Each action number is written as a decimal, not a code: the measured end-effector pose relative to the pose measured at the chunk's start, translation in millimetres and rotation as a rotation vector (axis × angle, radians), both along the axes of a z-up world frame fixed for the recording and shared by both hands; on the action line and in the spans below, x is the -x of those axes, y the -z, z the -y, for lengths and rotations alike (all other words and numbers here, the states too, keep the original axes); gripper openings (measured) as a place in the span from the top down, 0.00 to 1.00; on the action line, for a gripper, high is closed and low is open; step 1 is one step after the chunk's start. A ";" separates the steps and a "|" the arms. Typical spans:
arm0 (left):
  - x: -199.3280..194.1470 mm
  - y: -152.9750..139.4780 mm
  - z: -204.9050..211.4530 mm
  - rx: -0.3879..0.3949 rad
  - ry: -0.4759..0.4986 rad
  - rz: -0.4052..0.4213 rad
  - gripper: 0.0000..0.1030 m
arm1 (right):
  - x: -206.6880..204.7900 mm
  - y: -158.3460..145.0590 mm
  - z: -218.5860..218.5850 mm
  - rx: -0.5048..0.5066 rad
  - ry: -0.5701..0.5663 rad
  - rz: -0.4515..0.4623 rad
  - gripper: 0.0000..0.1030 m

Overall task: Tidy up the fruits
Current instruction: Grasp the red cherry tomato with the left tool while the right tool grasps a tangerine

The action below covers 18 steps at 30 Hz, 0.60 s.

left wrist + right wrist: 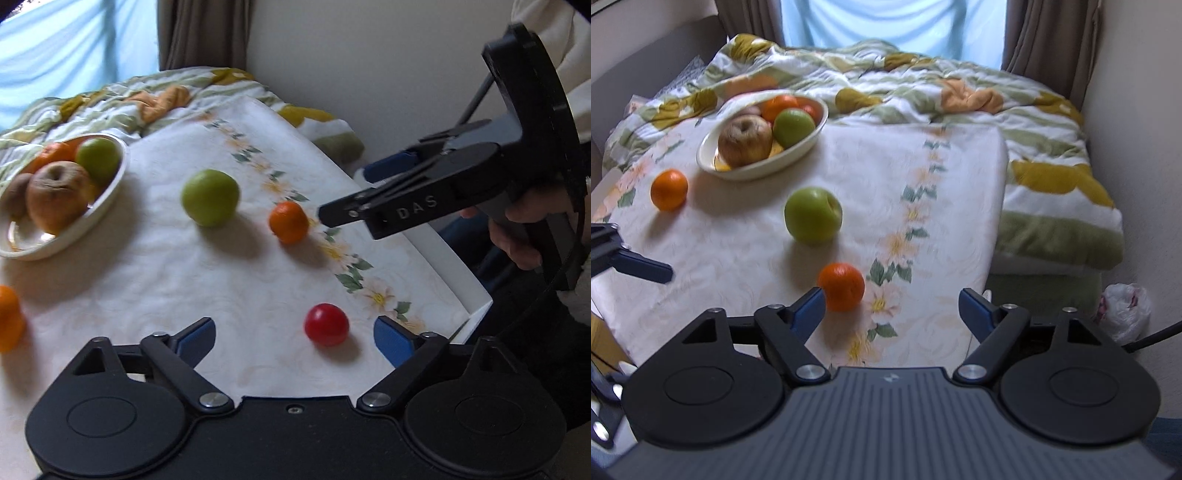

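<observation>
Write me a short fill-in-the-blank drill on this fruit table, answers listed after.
1. The bowl holds one apple of the colour ____ beside a brown apple.
2. The number of oranges loose on the cloth is ____.
3. The small fruit before the left gripper is coloured ____.
4. Both the left and right gripper have their jaws ____.

Answers: green; two; red; open

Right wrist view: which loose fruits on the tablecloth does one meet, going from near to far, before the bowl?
Near orange → green apple → far orange → bowl.
</observation>
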<state>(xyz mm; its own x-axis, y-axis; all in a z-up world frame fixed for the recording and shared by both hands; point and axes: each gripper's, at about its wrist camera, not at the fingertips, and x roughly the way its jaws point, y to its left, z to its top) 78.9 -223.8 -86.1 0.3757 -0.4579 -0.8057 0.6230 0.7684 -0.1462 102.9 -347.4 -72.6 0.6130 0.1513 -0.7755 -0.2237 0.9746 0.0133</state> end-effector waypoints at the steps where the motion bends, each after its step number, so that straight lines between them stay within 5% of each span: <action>1: 0.1 3.3 3.9 0.000 0.009 -0.005 0.12 | -1.0 2.7 -0.7 0.000 -0.006 -0.006 0.10; 12: -5.0 22.9 25.2 -0.012 0.058 -0.042 0.64 | -10.0 19.7 -7.1 -0.028 -0.058 -0.044 0.17; 18: -4.8 22.7 27.5 -0.033 0.069 -0.015 0.65 | -14.8 25.2 -11.5 -0.046 -0.071 -0.058 0.23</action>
<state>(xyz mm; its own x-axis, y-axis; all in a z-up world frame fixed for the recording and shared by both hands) 83.8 -251.3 -108.8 0.3320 -0.4554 -0.8261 0.6723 0.7285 -0.1314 117.7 -335.9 -97.8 0.5539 0.2293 -0.8004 -0.2896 0.9544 0.0731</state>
